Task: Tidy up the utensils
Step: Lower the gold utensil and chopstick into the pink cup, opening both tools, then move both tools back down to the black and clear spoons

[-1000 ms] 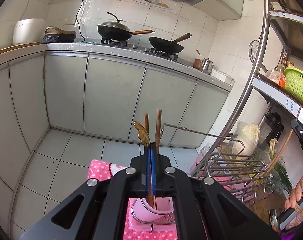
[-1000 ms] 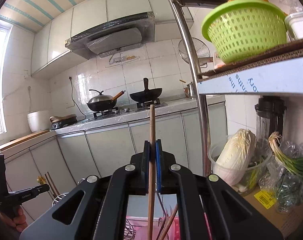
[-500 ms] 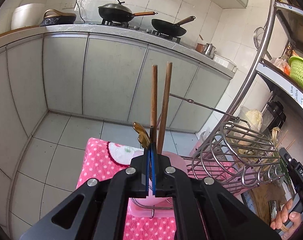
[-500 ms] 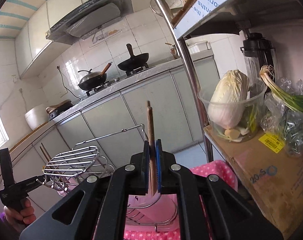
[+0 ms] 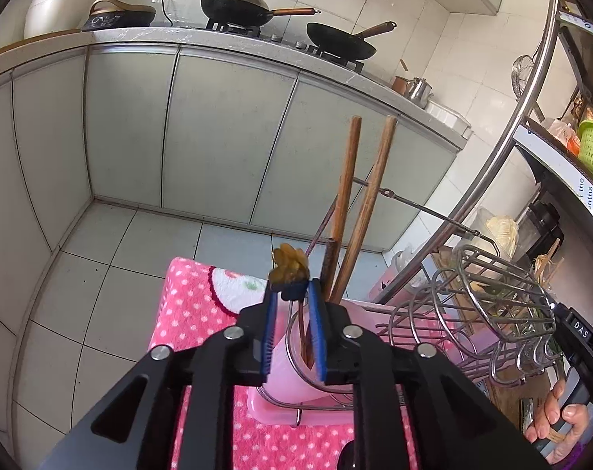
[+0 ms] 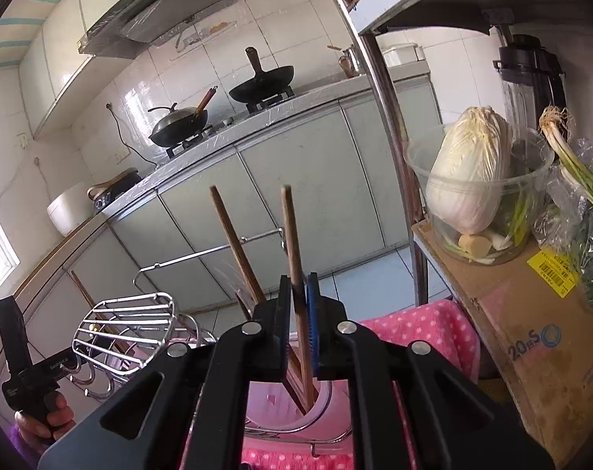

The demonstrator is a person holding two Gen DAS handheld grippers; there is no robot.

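Observation:
In the left wrist view my left gripper [image 5: 292,301] is open above a pink utensil cup [image 5: 292,368]. Two wooden chopsticks [image 5: 359,211] stand in the cup, free of the jaws. A gold-handled utensil [image 5: 287,268] rests between the fingertips. In the right wrist view my right gripper [image 6: 298,297] has its jaws slightly apart around one wooden chopstick [image 6: 292,235], whose lower end reaches into the pink cup [image 6: 280,403]. A second chopstick [image 6: 233,243] leans left in the cup.
A wire dish rack [image 5: 492,305] stands right of the cup and shows in the right wrist view [image 6: 128,325]. Both sit on a pink dotted cloth [image 5: 194,305]. A metal shelf post [image 6: 390,149], a cabbage tub [image 6: 476,196] and a cardboard box [image 6: 531,344] are to the right.
Both grippers lowered their chopsticks into the pink cup. The left jaws opened and let go of the pair. The right jaws loosened around their chopstick.

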